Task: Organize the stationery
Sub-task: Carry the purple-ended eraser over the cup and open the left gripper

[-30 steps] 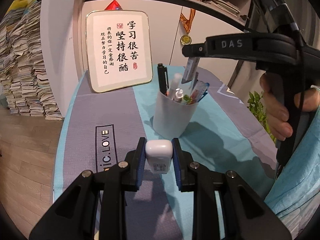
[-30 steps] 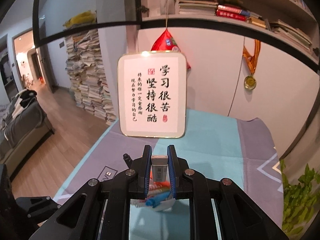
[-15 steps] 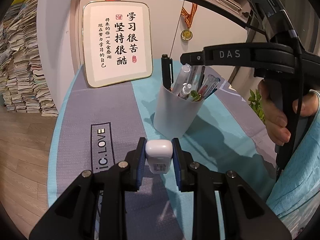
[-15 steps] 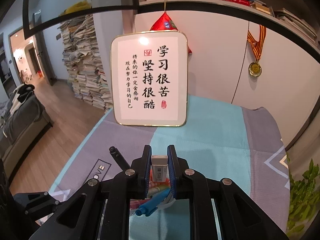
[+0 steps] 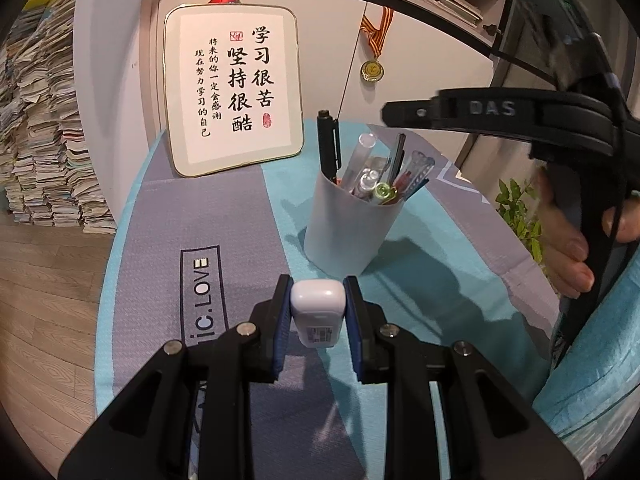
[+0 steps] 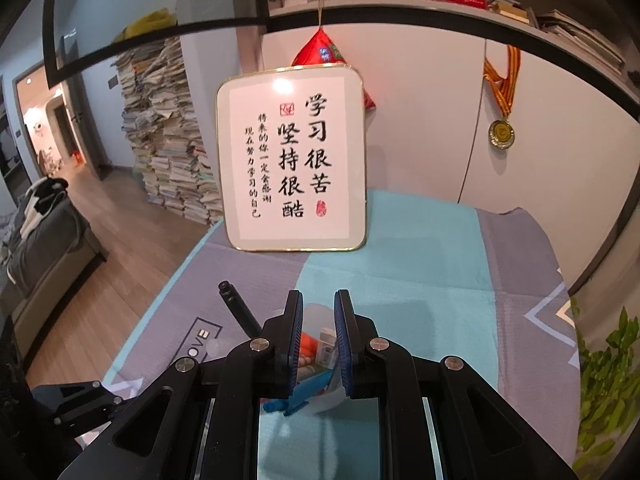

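While the left gripper (image 5: 318,322) pinches a white correction-tape case (image 5: 318,312) between its blue-padded fingers (image 5: 280,320), the case sits upright above the grey and teal tablecloth (image 5: 160,216), its barcode label facing the camera. Just beyond it stands a grey pen cup (image 5: 350,226) on the teal stripe, crowded with pens: a black clip pen (image 5: 328,144) leans at the left rim, and clear and coloured barrels fan toward the right. The right gripper (image 6: 318,336) hangs directly above that cup, its jaws parted with a gap between the pads; nothing is clamped. Through the gap, the right wrist view shows pen tops and a small white labelled item (image 6: 327,346) inside the cup (image 6: 334,398), with a blue pen (image 6: 302,394) jutting low over the rim. A framed calligraphy sign (image 6: 292,160) leans against the wall at the table's far edge; a medal (image 6: 501,133) hangs to its right.
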{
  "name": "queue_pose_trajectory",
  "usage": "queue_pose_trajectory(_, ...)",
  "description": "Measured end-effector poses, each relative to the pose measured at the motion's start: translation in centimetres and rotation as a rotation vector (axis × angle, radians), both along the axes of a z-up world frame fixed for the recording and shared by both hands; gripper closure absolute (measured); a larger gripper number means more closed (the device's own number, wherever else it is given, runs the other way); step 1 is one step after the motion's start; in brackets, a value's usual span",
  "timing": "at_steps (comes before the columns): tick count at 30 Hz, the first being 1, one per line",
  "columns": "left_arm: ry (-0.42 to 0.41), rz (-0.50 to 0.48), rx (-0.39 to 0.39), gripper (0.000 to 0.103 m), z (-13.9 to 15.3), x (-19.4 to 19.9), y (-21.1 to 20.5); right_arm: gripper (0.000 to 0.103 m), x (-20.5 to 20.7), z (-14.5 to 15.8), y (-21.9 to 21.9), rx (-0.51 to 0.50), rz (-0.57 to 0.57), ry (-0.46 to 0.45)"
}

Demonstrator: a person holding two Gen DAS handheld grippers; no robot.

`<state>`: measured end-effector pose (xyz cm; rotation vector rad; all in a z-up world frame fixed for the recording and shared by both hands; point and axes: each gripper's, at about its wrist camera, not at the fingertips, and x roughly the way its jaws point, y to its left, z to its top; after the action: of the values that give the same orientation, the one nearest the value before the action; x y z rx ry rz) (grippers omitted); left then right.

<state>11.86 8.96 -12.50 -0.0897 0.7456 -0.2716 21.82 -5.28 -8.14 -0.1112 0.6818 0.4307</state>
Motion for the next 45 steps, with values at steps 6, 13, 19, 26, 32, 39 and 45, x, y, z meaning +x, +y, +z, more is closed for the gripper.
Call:
queue_pose_trajectory(6, -0.026, -0.004, 0.01, 0.08, 1.0, -0.5, -0.3, 0.086, -2.3, 0.7, -2.2, 0.007, -0.039, -0.035)
queue_pose_trajectory(13, -0.058, -0.008, 0.028, 0.08, 2.4, -1.2, -1.3, 0.086, -4.4, -0.3, -4.8, -0.026, -0.084, -0.034)
queue_pose_trajectory(19, -0.099, -0.001, 0.06, 0.08, 4.1, -1.6, -2.4, 0.086, -5.4, -1.7, -6.4, -0.044, -0.096, -0.002)
queue_pose_trajectory(26, -0.17, -0.001, 0.078, 0.08, 7.3, -1.0, -3.9, 0.086, -6.9, -2.5, -8.4, -0.041, -0.091, 0.003)
queue_pose_trajectory(32, -0.237, -0.005, 0.076, 0.08, 10.3, 0.1, -4.9, 0.086, -7.6, -3.1, -10.1, -0.019, -0.103, 0.009)
queue_pose_trajectory(39, -0.23, -0.006, 0.074, 0.08, 11.2, 3.1, -5.9, 0.086, -7.5, -4.2, -11.6, 0.011, -0.127, 0.043)
queue_pose_trajectory(45, -0.153, 0.007, 0.087, 0.08, 9.3, 5.7, -6.2, 0.086, -7.6, -4.3, -12.6, 0.036, -0.146, 0.045)
